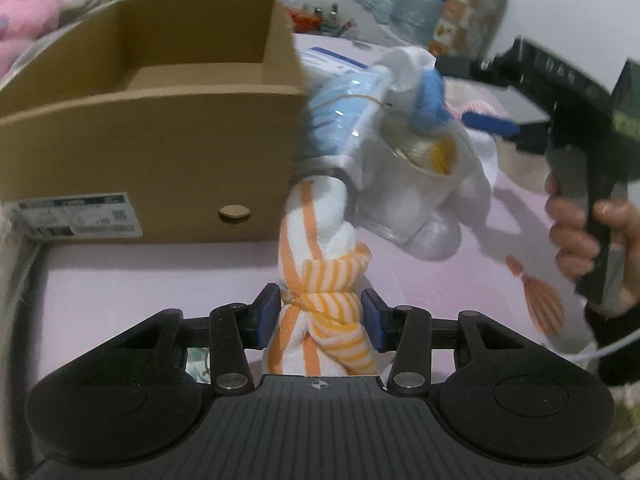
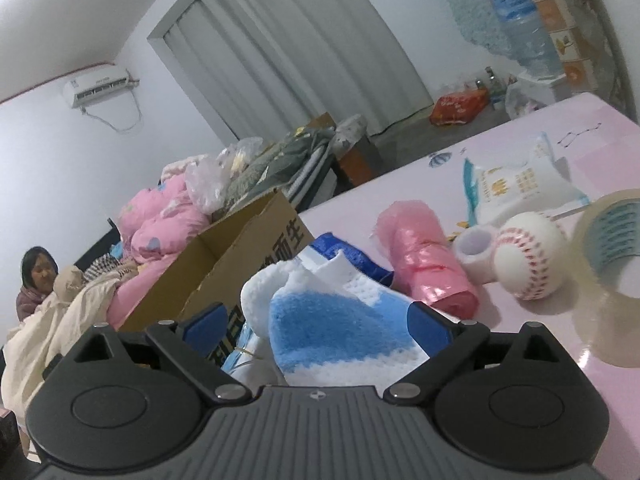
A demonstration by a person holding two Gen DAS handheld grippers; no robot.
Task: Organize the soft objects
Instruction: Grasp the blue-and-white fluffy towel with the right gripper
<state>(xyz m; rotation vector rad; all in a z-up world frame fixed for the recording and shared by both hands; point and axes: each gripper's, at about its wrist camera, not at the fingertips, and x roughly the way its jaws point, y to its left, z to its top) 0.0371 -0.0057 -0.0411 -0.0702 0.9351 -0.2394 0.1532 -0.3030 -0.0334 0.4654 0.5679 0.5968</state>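
- Pink tabletop [image 1: 120, 280] carries an open cardboard box [image 1: 160, 128], upper left of the left-wrist frame.
- Left gripper [image 1: 319, 316] pinches the orange-striped towel [image 1: 320, 264], long axis running up-frame.
- Right gripper [image 2: 316, 324] grips the blue-and-white cloth [image 2: 328, 320]; box lies left of both.

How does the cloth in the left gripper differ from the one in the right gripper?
The orange-striped cloth is white with orange stripes and knotted into a rope-like bundle; the blue-and-white cloth has a large blue patch and looks fluffy and loosely bunched. The striped one reaches toward the cardboard box. Both are soft, partly white, and sit between blue pads.
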